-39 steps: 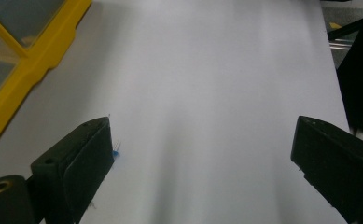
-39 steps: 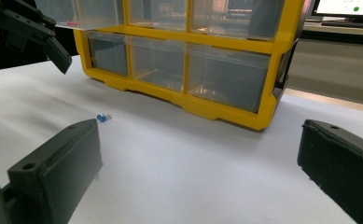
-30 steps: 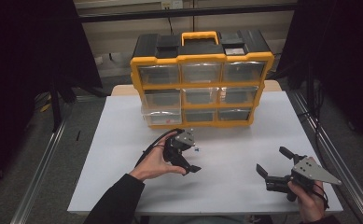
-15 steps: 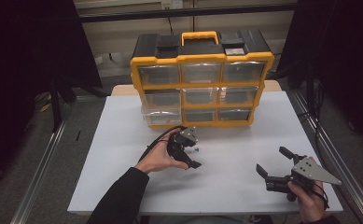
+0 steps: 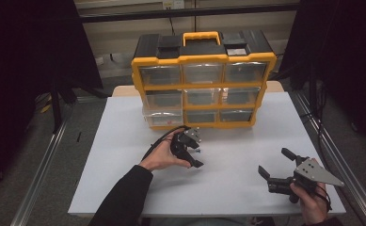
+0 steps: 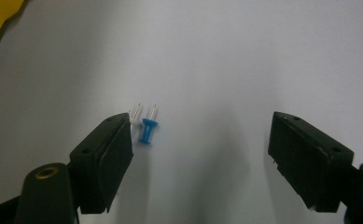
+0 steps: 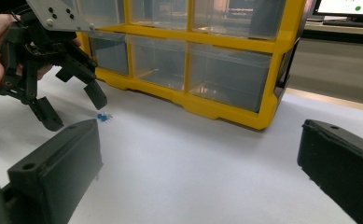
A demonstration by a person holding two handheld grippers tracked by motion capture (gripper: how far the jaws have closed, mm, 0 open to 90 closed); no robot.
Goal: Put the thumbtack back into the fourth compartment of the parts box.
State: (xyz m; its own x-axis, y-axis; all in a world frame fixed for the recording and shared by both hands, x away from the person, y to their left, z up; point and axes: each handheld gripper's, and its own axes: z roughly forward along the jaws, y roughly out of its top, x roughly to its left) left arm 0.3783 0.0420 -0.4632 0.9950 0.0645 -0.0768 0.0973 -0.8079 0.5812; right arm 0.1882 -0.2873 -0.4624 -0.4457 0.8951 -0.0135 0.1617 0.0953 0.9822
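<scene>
Jaws stand wide apart on both grippers, and neither pair holds anything. Biggest on the white desk (image 5: 124,165) is the yellow and black drawer cabinet (image 5: 202,80), which stands upright at the far side with three rows of clear drawers facing the person; its lowest left drawer (image 5: 163,117) juts forward a little from the front. Near the middle of the desk, just in front of that cabinet, the left gripper (image 5: 193,153) is held in the person's left hand (image 5: 163,155) and tips downward toward the surface. Well apart from it, near the desk's right front corner, the right gripper (image 5: 275,162) sits low in the right hand (image 5: 310,200), its jaws pointing toward the left one. Smallest is the blue pushpin (image 6: 146,130), lying on the desk between the left gripper's jaws, close by one jaw and touching neither, its metal point aimed away from the camera; a white pushpin (image 6: 135,120) lies just beside it, partly hidden by that jaw.
</scene>
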